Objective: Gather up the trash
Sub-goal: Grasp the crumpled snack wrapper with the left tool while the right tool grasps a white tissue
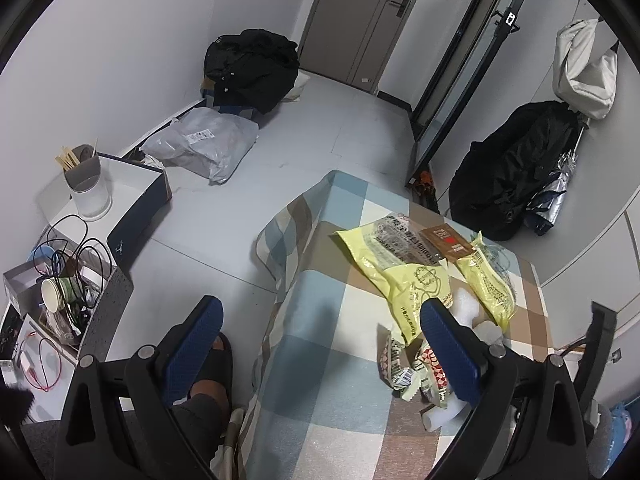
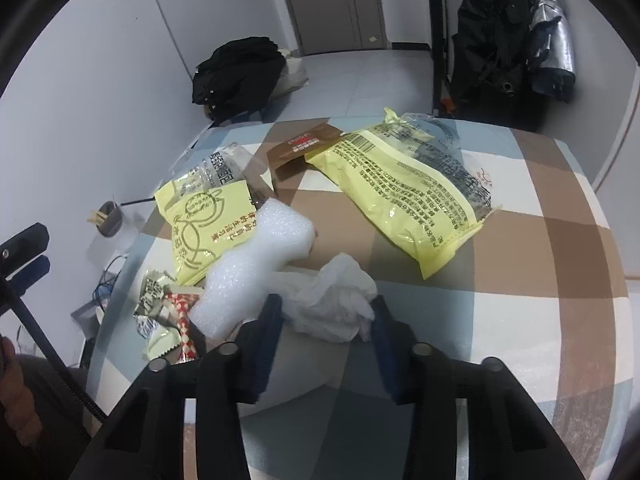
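Item: crumpled white tissue (image 2: pixel 332 308), lower centre of the right wrist view, on the checked tabletop (image 2: pixel 540 240), pinched by the right claw (image 2: pixel 326 320). Left claw (image 1: pixel 320 332) spread, empty. Risk: adjoining white foam piece (image 2: pixel 256 256) may be dragged along; the soft tissue may slip from a shallow pinch.

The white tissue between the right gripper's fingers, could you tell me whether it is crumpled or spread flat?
Crumpled: the white tissue is a bunched, creased wad on the checked tablecloth.
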Demonstrator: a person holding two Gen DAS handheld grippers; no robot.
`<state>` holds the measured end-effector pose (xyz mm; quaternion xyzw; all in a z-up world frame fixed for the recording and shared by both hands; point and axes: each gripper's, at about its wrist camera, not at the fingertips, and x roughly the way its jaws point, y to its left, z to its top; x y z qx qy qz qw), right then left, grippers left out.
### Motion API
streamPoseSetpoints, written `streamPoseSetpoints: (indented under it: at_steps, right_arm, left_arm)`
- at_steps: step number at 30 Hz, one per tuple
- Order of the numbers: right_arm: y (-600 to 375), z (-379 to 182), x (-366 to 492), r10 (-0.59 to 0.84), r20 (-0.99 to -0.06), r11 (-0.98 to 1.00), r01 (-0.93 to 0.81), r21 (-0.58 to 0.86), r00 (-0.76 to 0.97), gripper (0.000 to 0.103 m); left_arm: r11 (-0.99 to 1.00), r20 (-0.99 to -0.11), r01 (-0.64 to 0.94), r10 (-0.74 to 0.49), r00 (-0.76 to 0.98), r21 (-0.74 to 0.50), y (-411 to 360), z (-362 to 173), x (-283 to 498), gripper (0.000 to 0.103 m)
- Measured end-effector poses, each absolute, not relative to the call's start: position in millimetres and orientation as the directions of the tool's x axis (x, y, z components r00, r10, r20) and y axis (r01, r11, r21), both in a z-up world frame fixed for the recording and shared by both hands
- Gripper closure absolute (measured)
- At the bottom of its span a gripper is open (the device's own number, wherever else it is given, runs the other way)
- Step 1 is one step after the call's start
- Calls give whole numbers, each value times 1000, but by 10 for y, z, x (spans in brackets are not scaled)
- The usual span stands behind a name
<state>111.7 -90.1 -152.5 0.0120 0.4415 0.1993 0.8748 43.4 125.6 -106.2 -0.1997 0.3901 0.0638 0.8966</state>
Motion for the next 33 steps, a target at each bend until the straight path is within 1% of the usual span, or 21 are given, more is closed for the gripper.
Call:
streamPoseSetpoints:
  at_steps: [2,3,6,7,13,18,26,33]
  right_arm:
    - [-928,-1514,1108,377,-760,914,-344,215,529,71]
    - [-948,-1499,1098,383,-756,912,-346,219,531,75]
    - [-992,-1460,1053,395,-749,906,-360,223,531,86]
    - [-1008,-1452,1040,397,-749,905,-364,222,531,88]
    - [-1160,-1432,963,424,-732,894,-378,241,534,92]
    - [-1249,-1399,841,428,-725,889,-396,229,540,93]
    - [-1414,-1273,684,436,-700,887,-402,229,565,93]
    - [-1537,-1178,589,442,-677,885,-410,222,589,93]
  left_arm:
    - [923,-737,-270,-20,676,-273,1225,-1084,450,6]
    - [928,-742,-269,-12,671,-259,1216,-1092,460,6]
    - [940,-752,-236,-31,658,-246,1150,-1120,489,6]
    - [945,-756,-223,-38,653,-240,1114,-1131,497,6]
    - [972,-795,-148,-60,603,-185,912,-1230,510,6]
    - [978,-843,-128,-74,533,-167,853,-1351,547,6]
    - [988,-854,-121,-17,520,-93,733,-1394,581,6]
    - [990,-853,-126,13,521,-63,634,-1416,633,7]
